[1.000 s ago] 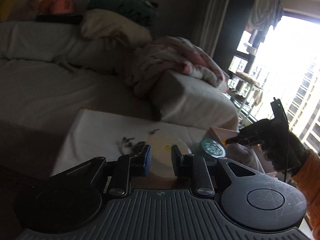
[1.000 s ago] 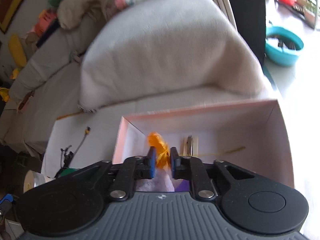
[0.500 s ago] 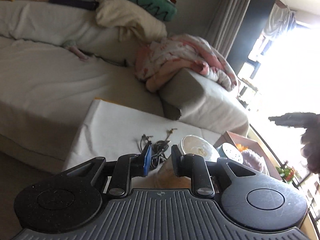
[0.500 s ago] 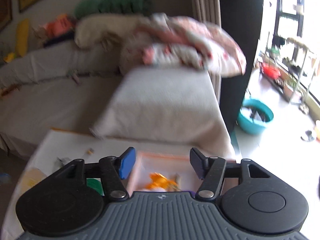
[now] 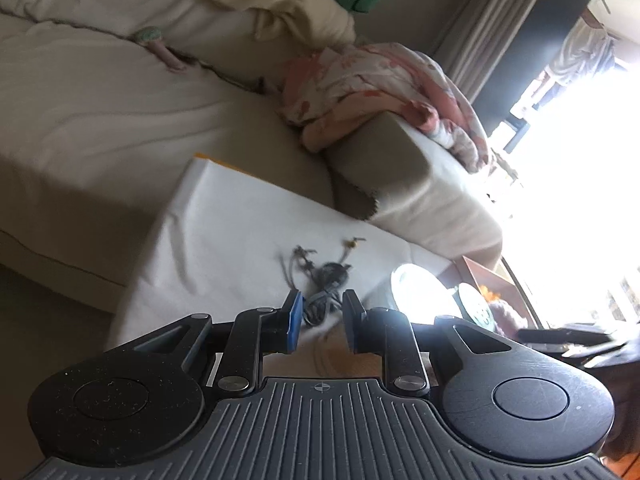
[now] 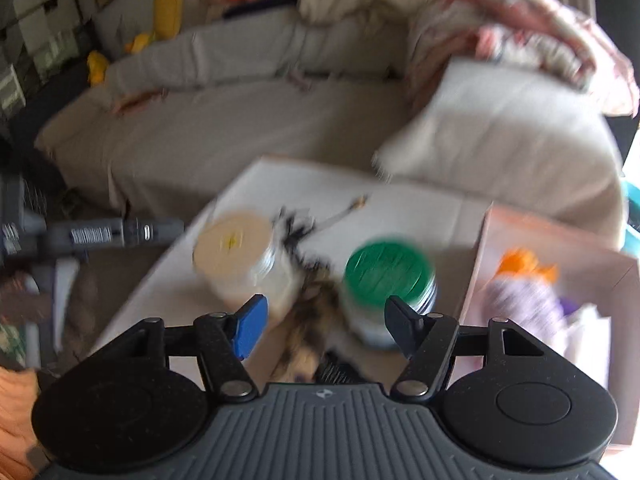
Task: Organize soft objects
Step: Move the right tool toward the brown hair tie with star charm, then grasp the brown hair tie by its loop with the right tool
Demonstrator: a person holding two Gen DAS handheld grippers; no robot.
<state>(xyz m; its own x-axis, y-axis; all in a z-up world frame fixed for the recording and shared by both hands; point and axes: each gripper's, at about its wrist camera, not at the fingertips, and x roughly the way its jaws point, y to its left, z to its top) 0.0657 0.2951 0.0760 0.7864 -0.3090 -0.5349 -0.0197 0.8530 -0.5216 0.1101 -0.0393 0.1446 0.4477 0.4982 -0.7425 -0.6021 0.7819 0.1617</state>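
A pink box (image 6: 516, 240) at the table's right end holds an orange soft item (image 6: 524, 266) and a purple soft item (image 6: 520, 300); the box also shows in the left wrist view (image 5: 480, 270). A brown furry soft thing (image 6: 312, 320) lies between two jars just ahead of my right gripper (image 6: 324, 322), which is open and empty. My left gripper (image 5: 318, 322) is nearly closed, empty, above the table's near edge by a dark cord tangle (image 5: 320, 276).
A white-covered table (image 5: 224, 232) carries a cream-lidded jar (image 6: 240, 256), a green-lidded jar (image 6: 388, 272) and the cords. A grey sofa (image 5: 100, 100) with cushion (image 5: 400, 176), pink blanket (image 5: 380, 80) and pillows stands behind. A bright window is at right.
My right gripper let go of the orange item into the box, opened, and swung left over the jars. My left gripper tilted and moved a little closer to the cords.
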